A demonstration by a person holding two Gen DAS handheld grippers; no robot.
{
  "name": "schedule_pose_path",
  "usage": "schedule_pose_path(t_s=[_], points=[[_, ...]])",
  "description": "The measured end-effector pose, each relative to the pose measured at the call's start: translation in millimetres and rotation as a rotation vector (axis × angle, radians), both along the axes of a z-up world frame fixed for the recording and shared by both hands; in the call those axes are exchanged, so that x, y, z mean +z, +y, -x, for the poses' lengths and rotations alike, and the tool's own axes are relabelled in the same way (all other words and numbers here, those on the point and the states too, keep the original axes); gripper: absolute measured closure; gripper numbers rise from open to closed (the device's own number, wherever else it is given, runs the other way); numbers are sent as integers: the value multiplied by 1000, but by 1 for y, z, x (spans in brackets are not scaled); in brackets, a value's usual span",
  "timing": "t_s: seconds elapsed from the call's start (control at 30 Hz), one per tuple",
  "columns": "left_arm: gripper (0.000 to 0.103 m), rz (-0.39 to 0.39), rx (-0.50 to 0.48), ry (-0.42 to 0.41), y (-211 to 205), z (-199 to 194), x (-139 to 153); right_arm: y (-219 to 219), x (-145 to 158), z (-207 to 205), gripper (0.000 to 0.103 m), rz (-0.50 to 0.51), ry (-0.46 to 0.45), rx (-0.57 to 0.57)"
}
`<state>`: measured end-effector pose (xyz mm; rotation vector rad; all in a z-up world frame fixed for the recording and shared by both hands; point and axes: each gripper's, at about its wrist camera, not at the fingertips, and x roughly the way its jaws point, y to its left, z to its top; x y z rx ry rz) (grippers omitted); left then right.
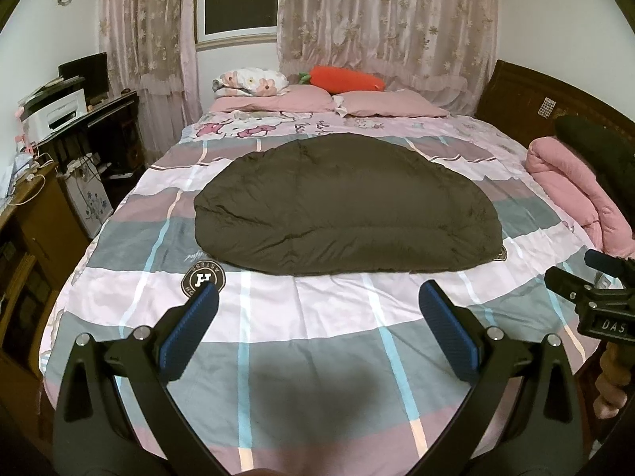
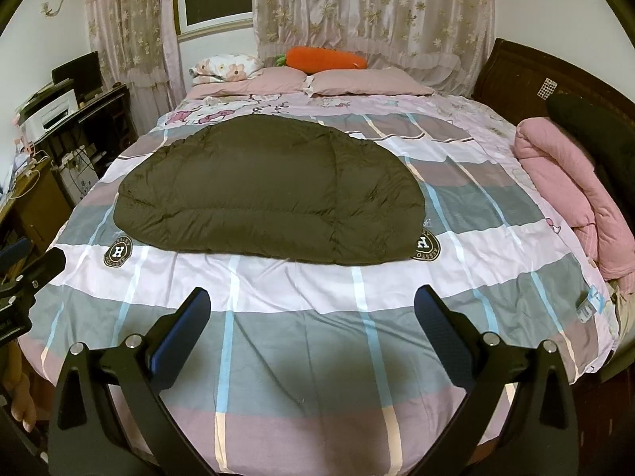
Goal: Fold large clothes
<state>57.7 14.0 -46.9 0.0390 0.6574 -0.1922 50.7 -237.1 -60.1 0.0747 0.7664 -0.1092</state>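
Both grippers level, jaws spread.

Dark brown padded coat folded flat on plaid bedspread, right claw spread wide, apart from it

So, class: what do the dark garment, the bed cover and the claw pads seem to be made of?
Dark garment: likely padded synthetic shell, puffy and quilted, with a slight sheen.
Bed cover: probably woven cotton-like fabric, matte, printed, softly creased.
Pads of the left claw: apparently rubber, blue with a fine ribbed texture.
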Motion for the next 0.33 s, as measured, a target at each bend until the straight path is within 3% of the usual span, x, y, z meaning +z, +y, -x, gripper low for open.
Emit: schedule_pose_path(t_s=[0.2,0.33], points=[[2,-30,8,13,-4,-2,-4,0,-1,0,1,10,0,12],[2,-7,8,23,-4,-3,-5,-2,-3,1,1,16,-2,23]])
